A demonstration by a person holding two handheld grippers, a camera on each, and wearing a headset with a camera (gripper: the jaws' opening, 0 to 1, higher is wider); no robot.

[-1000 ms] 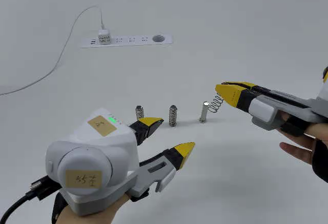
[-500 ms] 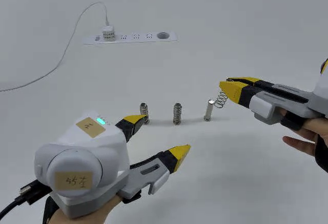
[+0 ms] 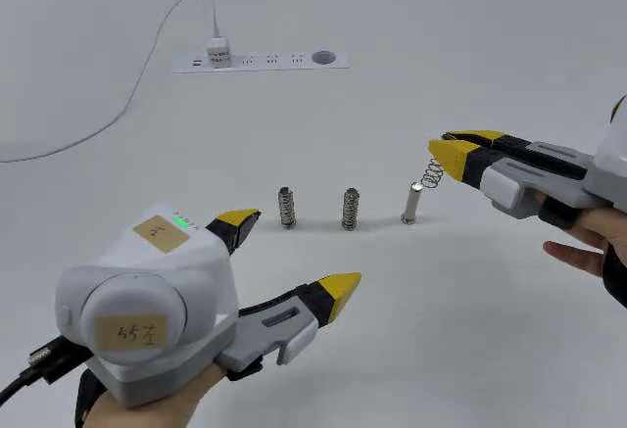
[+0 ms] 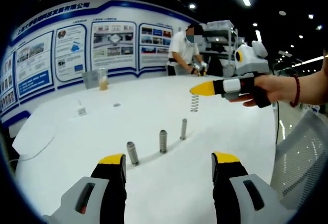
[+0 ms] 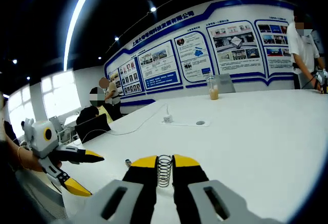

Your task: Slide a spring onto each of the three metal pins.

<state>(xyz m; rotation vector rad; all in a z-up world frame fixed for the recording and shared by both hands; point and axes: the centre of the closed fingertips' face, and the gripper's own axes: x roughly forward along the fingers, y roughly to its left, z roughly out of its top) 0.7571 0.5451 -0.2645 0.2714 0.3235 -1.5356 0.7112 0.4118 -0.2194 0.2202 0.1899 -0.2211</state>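
spring pinched above bare pin

right gripper [image 3: 443,154] comes in from the right of the head view, jaws closed tight on the top coils of a loose spring [image 3: 432,173]; the loose spring hangs down and slightly left from the yellow tips, its lower end just beside the top of the bare pin [image 3: 412,203]; whether the two touch cannot be told; in the right gripper view the loose spring [image 5: 164,170] stands upright, squeezed between the two yellow tips of the right gripper [image 5: 165,160]; in the left gripper view it [image 4: 195,102] dangles under the right gripper [image 4: 193,89], a little above the bare pin [image 4: 183,129].

three upright pins stand in a row on the white table [image 3: 490,56]; the left pin [image 3: 287,207] and the middle pin [image 3: 351,209] each wear a coil; the bare pin is the rightmost.

left gripper [image 3: 296,250] sits low at the near left, jaws spread wide and holding nothing; its far tip lies near the left pin, not touching; in its own view the jaws of the left gripper [image 4: 169,158] frame the row of pins from below.

a power strip [image 3: 260,60] with a white charger [image 3: 217,53] lies far back.
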